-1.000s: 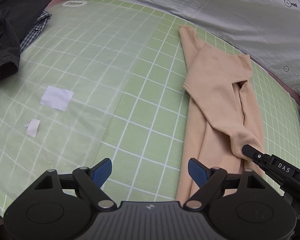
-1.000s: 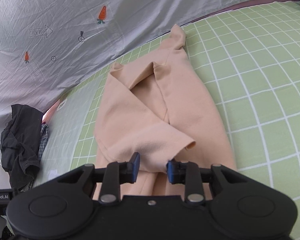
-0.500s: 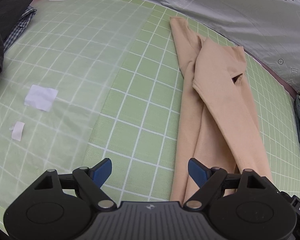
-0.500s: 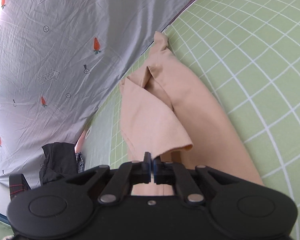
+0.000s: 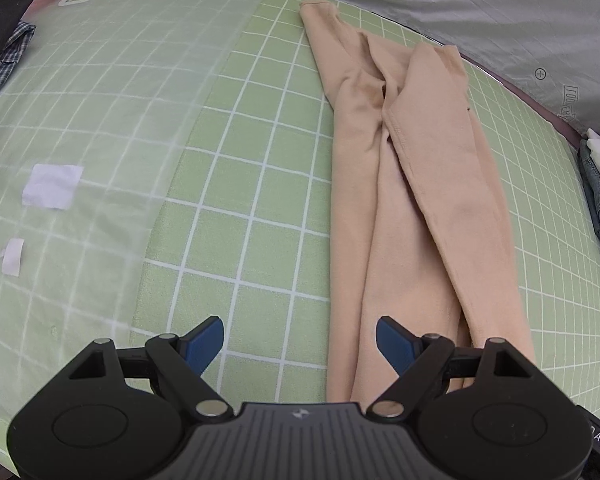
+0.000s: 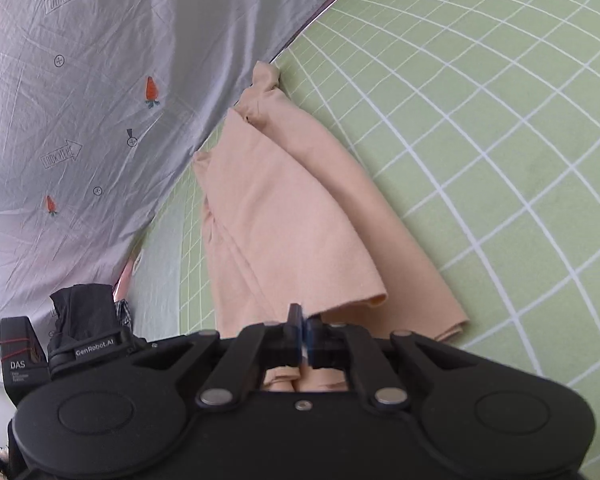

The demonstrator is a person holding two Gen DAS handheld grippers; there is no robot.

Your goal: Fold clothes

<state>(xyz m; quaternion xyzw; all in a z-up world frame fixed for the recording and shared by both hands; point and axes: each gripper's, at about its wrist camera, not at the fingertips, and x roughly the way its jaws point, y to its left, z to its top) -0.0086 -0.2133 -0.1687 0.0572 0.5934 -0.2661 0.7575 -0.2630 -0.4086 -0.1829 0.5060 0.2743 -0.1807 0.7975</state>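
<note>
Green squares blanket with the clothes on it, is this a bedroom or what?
Probably a bed used as a folding spot. A soft green checked cover holds a long peach garment, a grey carrot-print sheet lies behind it, and folded jeans wait at the side.

The left wrist camera sits just behind the open, blue-padded left gripper [image 5: 299, 340] and looks forward and down along the green mat with white grid lines [image 5: 240, 184], from a moderate height, toward the grey printed sheet [image 5: 500, 4] at the far edge. The right wrist camera sits behind the closed right gripper [image 6: 301, 330], very near the long peach fabric garment [image 6: 284, 232], and looks along it, tilted. Both views share this garment [image 5: 412, 200], the mat [image 6: 480, 128] and the sheet [image 6: 100, 80].
</note>
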